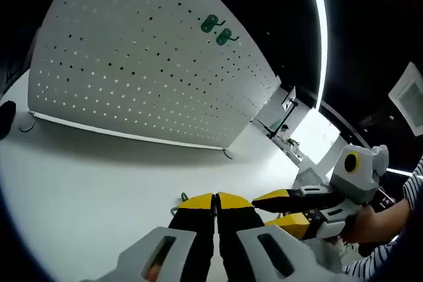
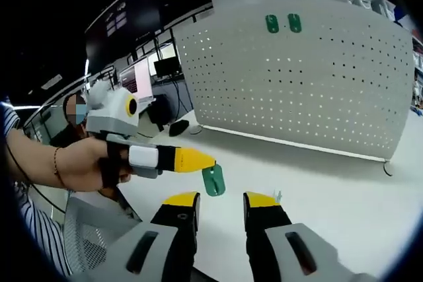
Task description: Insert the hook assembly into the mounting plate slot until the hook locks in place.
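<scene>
The green hook [image 2: 213, 180] is gripped by the left hand-held gripper [image 2: 198, 159], hanging long-axis down just ahead of the open, empty right hand-held gripper [image 2: 221, 204]. The pegboard [image 2: 297, 84] stands well beyond both, across the surface [image 2: 330, 183].

This looks like an office or lab workroom. Behind the upright white pegboard [image 2: 297, 77] on the white table [image 2: 344, 196] stand desks with computer monitors [image 2: 142, 74], a dark wall screen [image 2: 122, 21] above them, and a ceiling light strip [image 1: 320, 24].
</scene>
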The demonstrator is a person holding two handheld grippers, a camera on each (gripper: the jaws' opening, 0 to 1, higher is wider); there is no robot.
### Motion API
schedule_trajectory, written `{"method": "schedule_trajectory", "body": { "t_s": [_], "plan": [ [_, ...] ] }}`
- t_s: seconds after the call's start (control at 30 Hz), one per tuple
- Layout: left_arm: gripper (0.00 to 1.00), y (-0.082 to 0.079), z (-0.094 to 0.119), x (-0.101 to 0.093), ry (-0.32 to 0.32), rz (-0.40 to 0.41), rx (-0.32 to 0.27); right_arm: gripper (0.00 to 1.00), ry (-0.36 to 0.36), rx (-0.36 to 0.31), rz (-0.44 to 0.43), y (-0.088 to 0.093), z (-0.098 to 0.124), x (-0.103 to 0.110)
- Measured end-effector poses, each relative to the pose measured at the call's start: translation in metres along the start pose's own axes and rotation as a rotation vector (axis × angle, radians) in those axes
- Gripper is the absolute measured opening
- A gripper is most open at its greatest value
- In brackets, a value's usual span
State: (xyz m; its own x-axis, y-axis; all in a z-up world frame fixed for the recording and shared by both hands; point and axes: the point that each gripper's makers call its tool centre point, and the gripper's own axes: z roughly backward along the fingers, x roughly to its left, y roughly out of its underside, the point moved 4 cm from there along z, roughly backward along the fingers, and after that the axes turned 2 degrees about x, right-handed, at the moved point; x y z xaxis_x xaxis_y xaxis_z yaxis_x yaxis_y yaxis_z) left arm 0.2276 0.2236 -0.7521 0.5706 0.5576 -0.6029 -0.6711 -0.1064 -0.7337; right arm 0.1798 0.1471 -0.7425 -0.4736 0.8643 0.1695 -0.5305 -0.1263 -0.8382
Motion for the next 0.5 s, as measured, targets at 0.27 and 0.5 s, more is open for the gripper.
{"method": "schedule_trajectory", "body": {
  "t_s": [0.27,0.5],
  "plan": [
    [0.01,-0.009,0.004,-0.015,0.039,0.013,-0.033,0.12,-0.018,-0.020,0.055,-0.014,-0.008,0.005],
    [0.01,-0.011,0.006,-0.020,0.060,0.041,-0.051,0.06,-0.015,-0.032,0.061,-0.015,-0.008,0.004]
  ]
}}
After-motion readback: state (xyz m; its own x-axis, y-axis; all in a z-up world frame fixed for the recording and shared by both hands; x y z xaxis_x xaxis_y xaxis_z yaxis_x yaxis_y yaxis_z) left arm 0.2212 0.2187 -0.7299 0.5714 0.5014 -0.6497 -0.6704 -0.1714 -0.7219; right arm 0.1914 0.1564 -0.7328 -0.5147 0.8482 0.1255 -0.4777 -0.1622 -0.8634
